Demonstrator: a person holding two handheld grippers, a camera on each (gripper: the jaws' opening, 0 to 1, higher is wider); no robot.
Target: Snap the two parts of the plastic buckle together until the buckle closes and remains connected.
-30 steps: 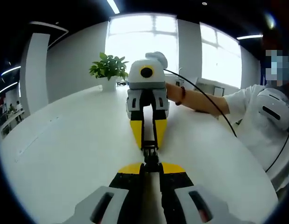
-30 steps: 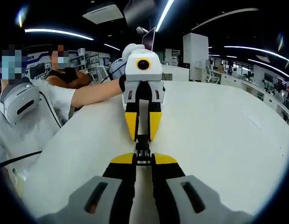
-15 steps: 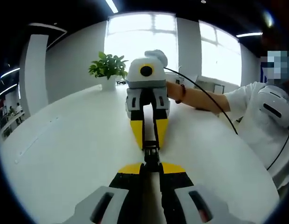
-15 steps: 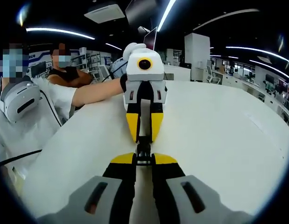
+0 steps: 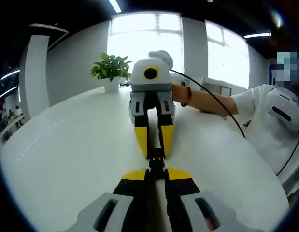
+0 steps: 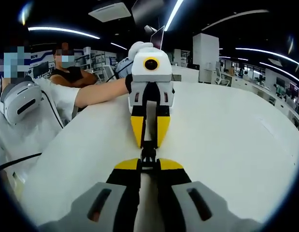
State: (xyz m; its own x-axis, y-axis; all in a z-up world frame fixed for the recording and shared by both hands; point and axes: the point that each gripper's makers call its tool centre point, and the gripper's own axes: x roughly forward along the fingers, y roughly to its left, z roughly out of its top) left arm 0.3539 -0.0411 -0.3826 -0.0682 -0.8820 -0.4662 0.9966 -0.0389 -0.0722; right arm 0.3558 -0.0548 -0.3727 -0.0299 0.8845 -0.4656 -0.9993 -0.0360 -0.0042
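Left gripper point(image 5: 156, 170): my jaws are pinched nearly closed on one black half of the buckle point(image 5: 156, 161), which sticks out straight ahead of the tips, above the white table point(image 5: 72, 159).

Right gripper point(image 6: 148, 164): likewise drawn almost shut, clamping the other half of the buckle point(image 6: 148, 155) right at the tips.

Where the buckle sits: in the narrow gap between the two grippers, which face each other nose to nose. In the left gripper view the right gripper's yellow tips point(image 5: 154, 153) meet the black piece directly in front of mine; the right gripper view shows the mirror of that.

Long axis: the buckle runs along the line joining the two grippers, so both sets of jaws and both halves look to be in one straight line.

Which is nearer: neither; each holds its own half and the seam lies midway.

Joined or not: I cannot tell whether the halves have clicked; the black parts look to be touching or partly overlapped, but the latch is too small to read.

Next move, as I judge it: a straight push of both hands toward each other along that axis, no twisting, until it locks.

Risk: any tilt between the grippers could jam the prongs.

Surroundings: a potted plant point(image 5: 110, 72) at the table's far edge; a person's forearm point(image 6: 96, 95) resting on the table.
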